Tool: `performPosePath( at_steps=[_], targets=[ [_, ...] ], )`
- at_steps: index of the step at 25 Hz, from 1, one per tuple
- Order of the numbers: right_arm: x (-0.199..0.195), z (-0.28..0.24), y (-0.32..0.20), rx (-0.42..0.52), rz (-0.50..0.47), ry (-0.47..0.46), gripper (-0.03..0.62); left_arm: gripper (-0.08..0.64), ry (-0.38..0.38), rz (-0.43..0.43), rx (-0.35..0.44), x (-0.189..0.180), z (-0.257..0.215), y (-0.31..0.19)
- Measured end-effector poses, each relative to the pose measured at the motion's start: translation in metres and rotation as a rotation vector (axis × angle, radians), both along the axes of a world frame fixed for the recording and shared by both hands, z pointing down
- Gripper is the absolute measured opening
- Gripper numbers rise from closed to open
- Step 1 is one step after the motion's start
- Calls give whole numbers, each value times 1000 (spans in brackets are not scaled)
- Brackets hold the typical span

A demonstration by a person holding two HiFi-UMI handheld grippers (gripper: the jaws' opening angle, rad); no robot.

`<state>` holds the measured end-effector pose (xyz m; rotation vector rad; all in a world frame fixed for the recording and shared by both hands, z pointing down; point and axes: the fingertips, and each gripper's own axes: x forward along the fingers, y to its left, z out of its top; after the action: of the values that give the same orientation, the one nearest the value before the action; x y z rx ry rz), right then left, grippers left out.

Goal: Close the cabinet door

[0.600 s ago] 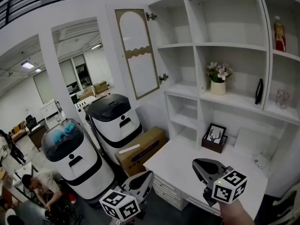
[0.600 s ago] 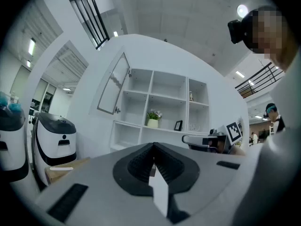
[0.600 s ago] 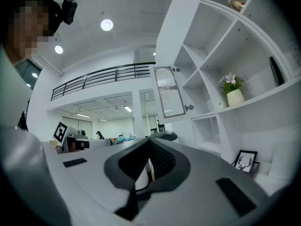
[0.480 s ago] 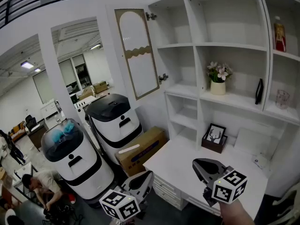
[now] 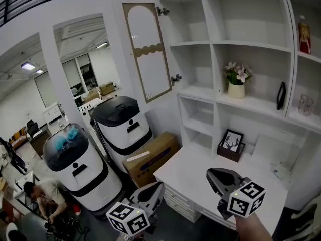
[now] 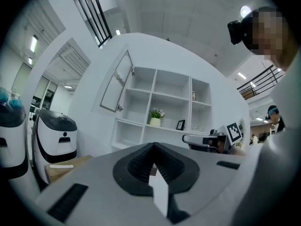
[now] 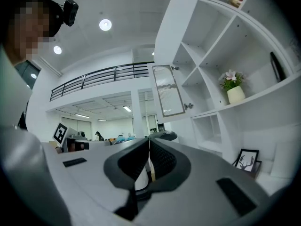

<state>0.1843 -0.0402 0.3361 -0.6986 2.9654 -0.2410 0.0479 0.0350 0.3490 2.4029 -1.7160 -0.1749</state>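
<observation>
My left gripper [image 5: 156, 189] and right gripper [image 5: 214, 176], jaws pinched together empty, face shelves [image 5: 241, 45] holding one flower pot [image 5: 236, 90], one deer picture [image 5: 231, 142], cabinet door [image 5: 150, 49] open

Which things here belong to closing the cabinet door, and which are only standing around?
Belong to the job:
- cabinet door, swung open
- shelf unit that it closes on
- left gripper, shut, empty
- right gripper, shut, empty

Only standing about:
- flower pot
- deer picture
- cardboard box
- white machines
</observation>
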Motion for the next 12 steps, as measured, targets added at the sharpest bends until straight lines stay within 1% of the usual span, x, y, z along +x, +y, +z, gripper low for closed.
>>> performPosePath(
  at_steps=[12],
  targets=[
    [-21,7,-18,-37,-5,1,5,6,13,-9,-20,-22,8,-17]
  ],
)
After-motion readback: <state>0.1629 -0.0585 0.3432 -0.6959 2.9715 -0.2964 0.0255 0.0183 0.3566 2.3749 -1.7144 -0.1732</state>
